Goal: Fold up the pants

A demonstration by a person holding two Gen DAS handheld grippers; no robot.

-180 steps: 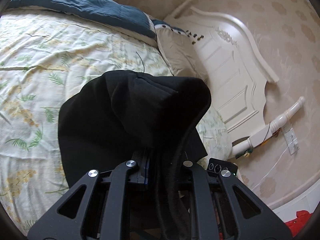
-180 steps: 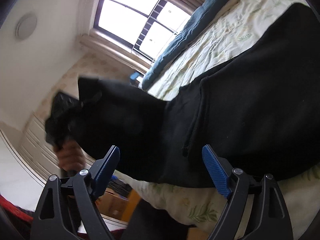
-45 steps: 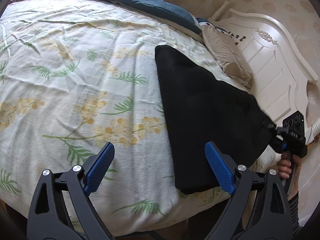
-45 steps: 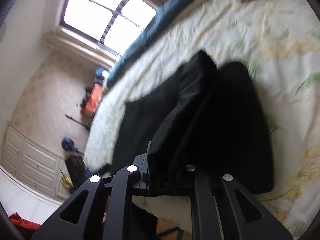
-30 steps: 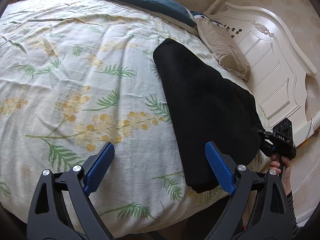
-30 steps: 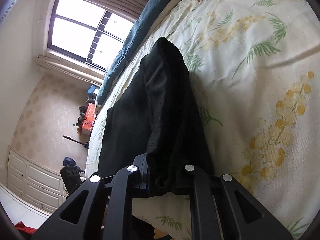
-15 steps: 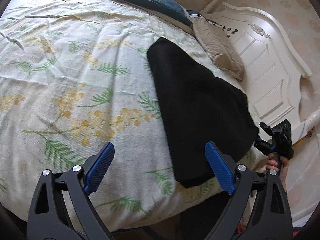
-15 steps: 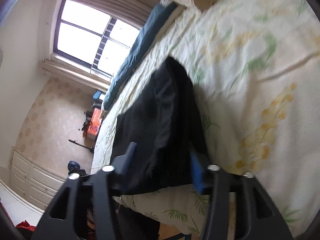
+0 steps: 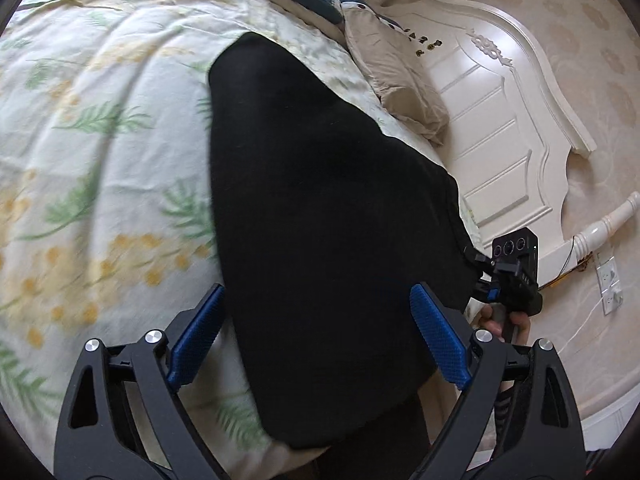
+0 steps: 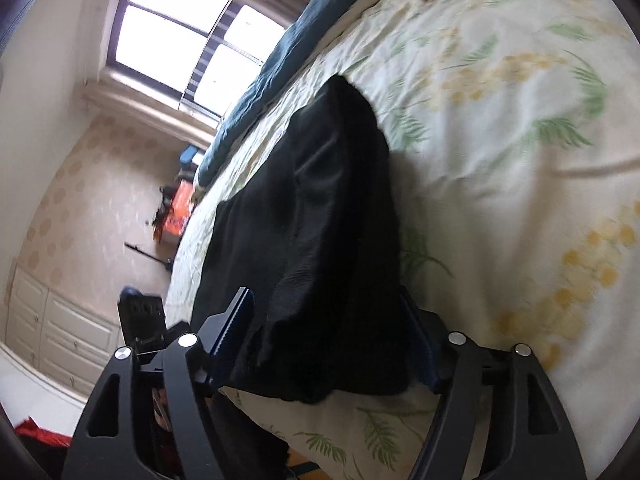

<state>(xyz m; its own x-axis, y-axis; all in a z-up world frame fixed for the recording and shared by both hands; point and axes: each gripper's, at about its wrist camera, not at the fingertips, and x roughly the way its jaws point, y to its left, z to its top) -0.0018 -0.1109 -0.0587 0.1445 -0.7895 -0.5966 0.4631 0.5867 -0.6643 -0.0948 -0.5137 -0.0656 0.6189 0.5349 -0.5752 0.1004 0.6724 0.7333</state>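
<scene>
Lying folded on the floral bed (image 9: 100, 128), the black pants (image 9: 320, 208) stretch from the near edge up toward the beige pillow (image 9: 396, 92) by the white headboard (image 9: 504, 120). Left hand-held gripper (image 9: 320, 336) hangs over the near end of the pants, jaws wide but closing, pads not touching the cloth. Right hand-held gripper (image 10: 328, 344) sits at the pants' right corner, jaws opening with bunched fabric loose between them.
</scene>
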